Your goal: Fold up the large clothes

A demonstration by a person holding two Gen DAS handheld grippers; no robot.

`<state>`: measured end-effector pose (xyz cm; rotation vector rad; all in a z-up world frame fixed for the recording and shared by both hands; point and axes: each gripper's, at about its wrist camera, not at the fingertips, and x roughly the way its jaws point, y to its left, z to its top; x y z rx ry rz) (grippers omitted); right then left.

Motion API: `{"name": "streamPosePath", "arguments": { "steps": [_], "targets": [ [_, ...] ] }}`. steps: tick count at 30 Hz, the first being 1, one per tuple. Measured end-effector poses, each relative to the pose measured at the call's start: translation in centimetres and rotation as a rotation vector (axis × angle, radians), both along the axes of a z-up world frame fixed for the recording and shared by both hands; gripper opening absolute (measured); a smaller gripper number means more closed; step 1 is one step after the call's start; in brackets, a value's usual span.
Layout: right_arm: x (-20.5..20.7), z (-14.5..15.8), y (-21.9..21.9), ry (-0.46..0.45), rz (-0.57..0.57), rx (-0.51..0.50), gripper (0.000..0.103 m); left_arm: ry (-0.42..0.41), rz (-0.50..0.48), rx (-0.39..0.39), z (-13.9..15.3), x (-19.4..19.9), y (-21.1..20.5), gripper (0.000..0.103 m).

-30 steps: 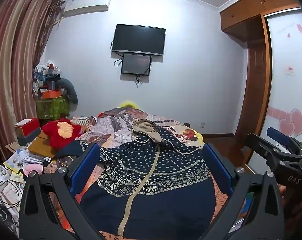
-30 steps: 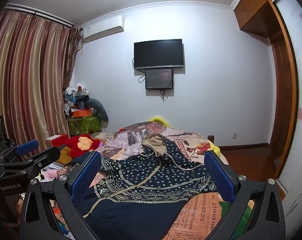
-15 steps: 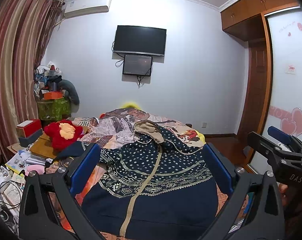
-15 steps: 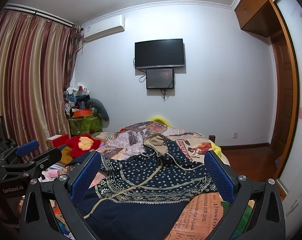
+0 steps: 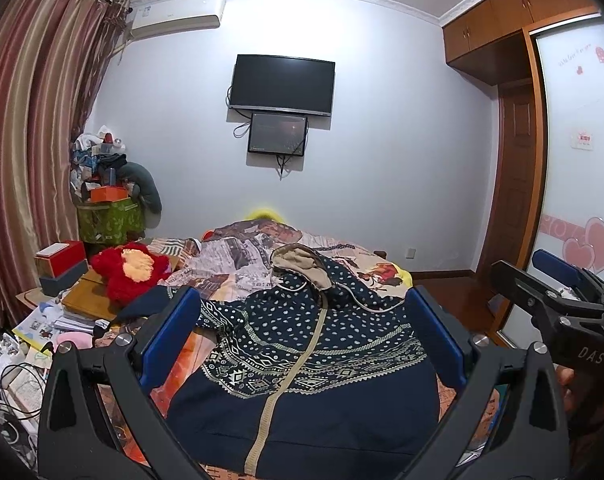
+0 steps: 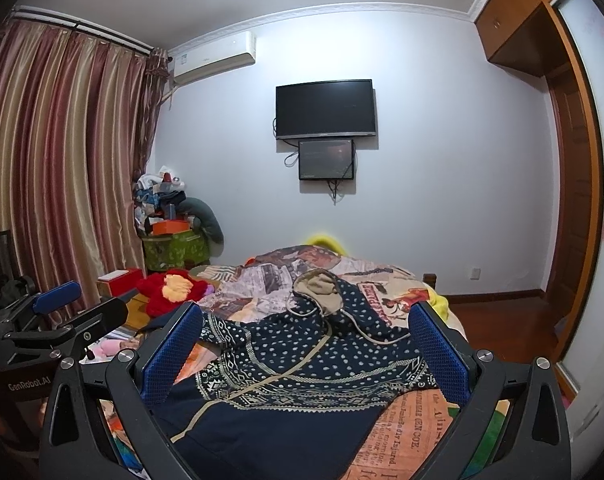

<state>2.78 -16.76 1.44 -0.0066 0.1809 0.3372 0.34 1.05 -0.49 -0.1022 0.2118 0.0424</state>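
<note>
A large navy hooded jacket (image 5: 302, 360) with white dots, a patterned band and a beige zip lies spread on the bed, beige-lined hood (image 5: 302, 264) at the far end. It also shows in the right wrist view (image 6: 285, 368). My left gripper (image 5: 302, 340) is open and empty, held above the jacket's near part. My right gripper (image 6: 306, 344) is open and empty, above the jacket's right side. The right gripper shows at the right edge of the left wrist view (image 5: 558, 296); the left gripper shows at the left of the right wrist view (image 6: 61, 320).
The bed (image 5: 237, 264) has a printed quilt. A red plush toy (image 5: 129, 272), boxes and books lie left of the bed. A cluttered green box (image 5: 109, 220) stands by the curtains. A wardrobe (image 5: 582, 160) and wooden floor (image 6: 502, 332) are on the right.
Both grippers have risen and tilted up slightly, so the jacket and bed sit a little lower in each view. The jacket has not moved.
</note>
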Motion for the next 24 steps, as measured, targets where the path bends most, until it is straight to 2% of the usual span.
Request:
{"name": "streamPosePath", "arguments": {
  "steps": [24],
  "targets": [
    [-0.59,0.92,-0.07,-0.022,0.007,-0.009,0.103,-0.014,0.001,0.006,0.42,-0.37,-0.36,0.103]
  ]
}}
